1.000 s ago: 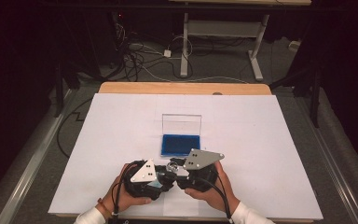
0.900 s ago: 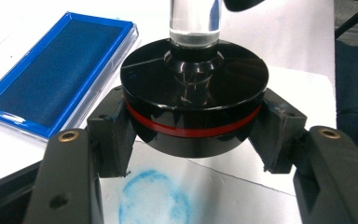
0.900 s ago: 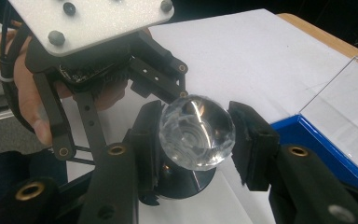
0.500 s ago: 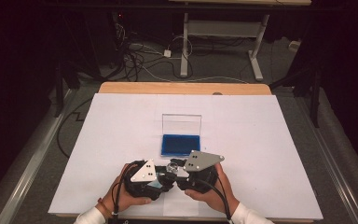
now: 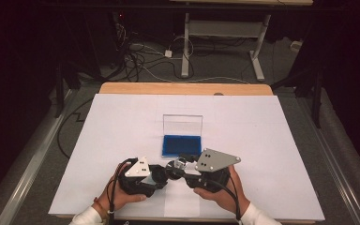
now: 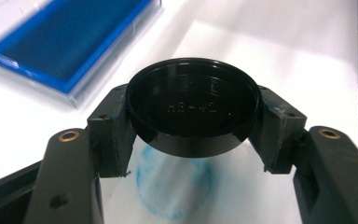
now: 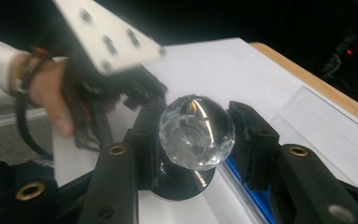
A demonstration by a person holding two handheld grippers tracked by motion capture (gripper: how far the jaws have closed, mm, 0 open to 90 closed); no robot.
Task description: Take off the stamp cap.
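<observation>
Left gripper (image 6: 193, 154) clamped black round cap (image 6: 193, 109) by rim: stiff, light, slick. Right gripper (image 7: 196, 135) pinched clear faceted knob (image 7: 196, 132), probably fragile. Blue ink pad (image 5: 182, 146) sat at 12 o'clock.

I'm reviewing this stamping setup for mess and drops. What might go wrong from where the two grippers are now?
1. The left gripper holds the round black cap only by its rim, tilted; it may slip out.
2. The right gripper flanks the smooth clear knob; that rounded surface could roll free.
3. A blue ink smudge already marks the white sheet; more contact could smear it. The open ink pad lies close by.
</observation>
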